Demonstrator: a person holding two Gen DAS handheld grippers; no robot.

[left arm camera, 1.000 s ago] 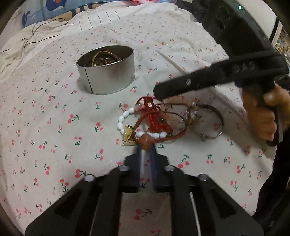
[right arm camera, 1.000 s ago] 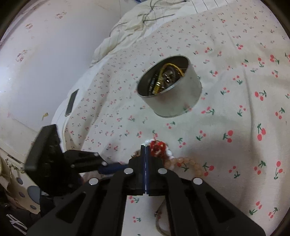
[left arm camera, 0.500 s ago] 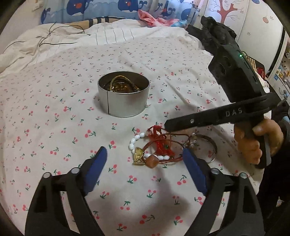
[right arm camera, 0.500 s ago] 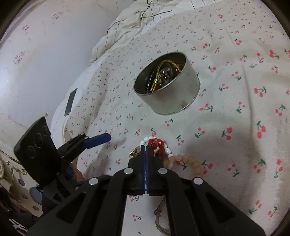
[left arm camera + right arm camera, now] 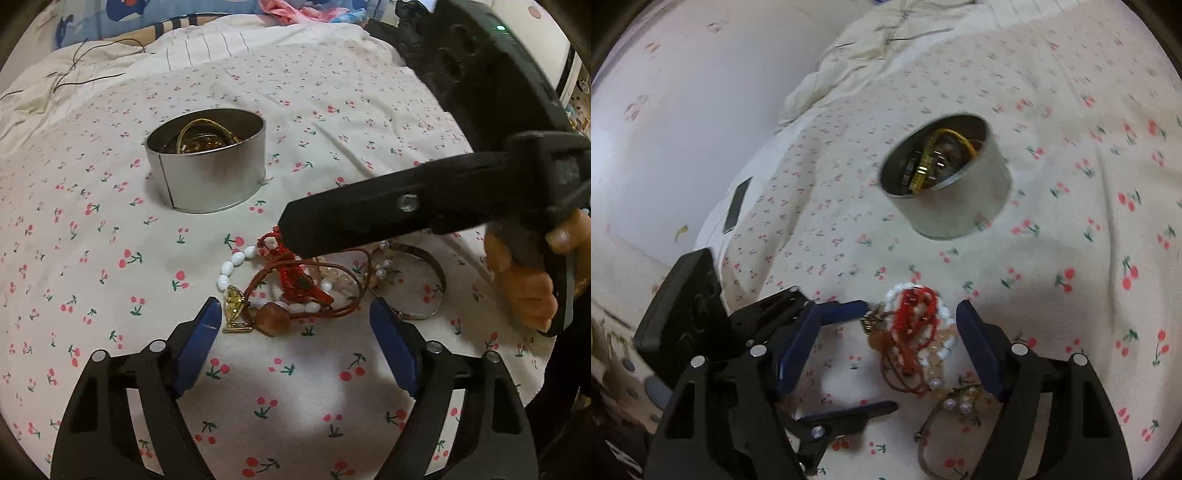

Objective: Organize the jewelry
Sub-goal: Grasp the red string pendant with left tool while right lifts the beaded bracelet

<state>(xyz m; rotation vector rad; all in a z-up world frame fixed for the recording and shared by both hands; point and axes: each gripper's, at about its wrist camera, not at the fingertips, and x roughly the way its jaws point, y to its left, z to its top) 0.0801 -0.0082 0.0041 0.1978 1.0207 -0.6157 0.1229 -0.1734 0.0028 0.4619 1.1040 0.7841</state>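
Left wrist view
- Left hand-held gripper (image 5: 295,317): we see its blue pads well apart and closing; the near edge of the jewelry heap sits between the tips, not pressed by either.
- Jewelry heap (image 5: 295,288): we find it on the cherry-print bedsheet (image 5: 92,258), near centre: white bead bracelet (image 5: 231,267), red woven cord (image 5: 299,284), brown cord loop with an amber stone (image 5: 271,317) and a gold charm (image 5: 234,301), all tangled.
- Metal bangle (image 5: 424,273): right of the heap, touching it, with small pearls on its left side.
- Round tin (image 5: 210,173): far left of the heap, apart from it, upright, open, with gold and dark pieces inside.
- Open room: bare sheet left of the heap and in front of the tin.
- In the way: the right hand-held gripper (image 5: 291,225) reaches in from the right, its tip over the heap's far edge; a hand (image 5: 524,280) grips its handle.
- Edges: rumpled striped bedding (image 5: 240,40) at the far side; the bed drops away at near right.

Right wrist view
- Right hand-held gripper (image 5: 886,332): we see its pads apart and opening, astride the heap (image 5: 916,332), clamped on nothing.
- Left hand-held gripper (image 5: 868,358): comes in from the left, one blue pad beside the heap's left edge.
- Bangle (image 5: 945,417): nearest, by the right pad.
- Tin (image 5: 960,206): farther off, slightly right.
- Edge: the bed ends at left, a dark phone (image 5: 738,208) lying near it, wall beyond.
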